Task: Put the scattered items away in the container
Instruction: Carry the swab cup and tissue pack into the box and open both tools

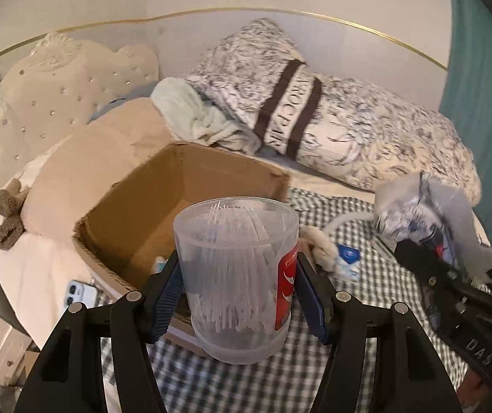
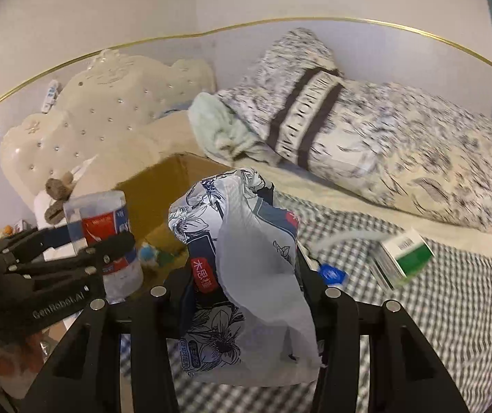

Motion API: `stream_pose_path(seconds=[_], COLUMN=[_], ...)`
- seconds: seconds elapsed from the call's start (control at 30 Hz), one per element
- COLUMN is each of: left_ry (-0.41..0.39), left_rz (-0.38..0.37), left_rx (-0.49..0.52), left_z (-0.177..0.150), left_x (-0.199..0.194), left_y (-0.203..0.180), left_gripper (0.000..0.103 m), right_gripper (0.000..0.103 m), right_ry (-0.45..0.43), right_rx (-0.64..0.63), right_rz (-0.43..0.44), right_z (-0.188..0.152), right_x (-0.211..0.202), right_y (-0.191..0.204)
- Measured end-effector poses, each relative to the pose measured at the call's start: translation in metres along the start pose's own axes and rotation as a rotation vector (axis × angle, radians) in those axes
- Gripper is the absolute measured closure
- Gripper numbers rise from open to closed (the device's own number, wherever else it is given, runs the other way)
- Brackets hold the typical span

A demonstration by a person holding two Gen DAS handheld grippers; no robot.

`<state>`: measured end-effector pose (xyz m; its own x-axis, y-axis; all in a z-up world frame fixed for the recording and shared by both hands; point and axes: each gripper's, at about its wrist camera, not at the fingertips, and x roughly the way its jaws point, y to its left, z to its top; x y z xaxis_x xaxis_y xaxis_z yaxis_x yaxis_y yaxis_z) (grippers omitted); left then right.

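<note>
L gripper (image 1: 239,296) is clamped approx half-open on a clear tub of cotton swabs (image 1: 237,275), held above the checked sheet (image 1: 366,327) just in front of the cardboard box (image 1: 184,186). R gripper (image 2: 246,272) pinches a floral tissue pack (image 2: 242,268) w/ similar gap, beside the box on its right. Green-white carton (image 2: 406,254) and a small blue packet (image 2: 330,272) lie on the sheet.

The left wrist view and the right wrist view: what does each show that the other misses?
Only the left wrist view shows a phone beside the cardboard box. Only the right wrist view shows a green-and-white carton on the checked sheet. Both show the left gripper clamped on a clear jar of picks, the right gripper holding a floral tissue pack, the box and the patterned pillow.
</note>
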<state>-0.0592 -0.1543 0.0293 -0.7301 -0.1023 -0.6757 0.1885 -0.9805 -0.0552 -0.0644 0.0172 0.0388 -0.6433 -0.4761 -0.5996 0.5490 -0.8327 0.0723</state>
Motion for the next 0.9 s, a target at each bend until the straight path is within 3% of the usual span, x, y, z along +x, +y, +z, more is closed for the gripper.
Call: stream_pose_path(seconds=[0.67,0.9], left_ry=[-0.017,0.034], left_rz=[0.036,0.044], left_rx=[-0.027,-0.054], left_z=[0.033,0.029], left_x=[0.048,0.078], left_y=[0.05,0.065], left_gripper=[0.04,0.04], right_gripper=[0.056,0.056], right_ry=[0.01,0.055], right_rx=[-0.024,-0.002], right_rz=[0.085,0.088], right_z=[0.048,0.053], right_x=[0.087,0.131], right_y=[0.042,0.047])
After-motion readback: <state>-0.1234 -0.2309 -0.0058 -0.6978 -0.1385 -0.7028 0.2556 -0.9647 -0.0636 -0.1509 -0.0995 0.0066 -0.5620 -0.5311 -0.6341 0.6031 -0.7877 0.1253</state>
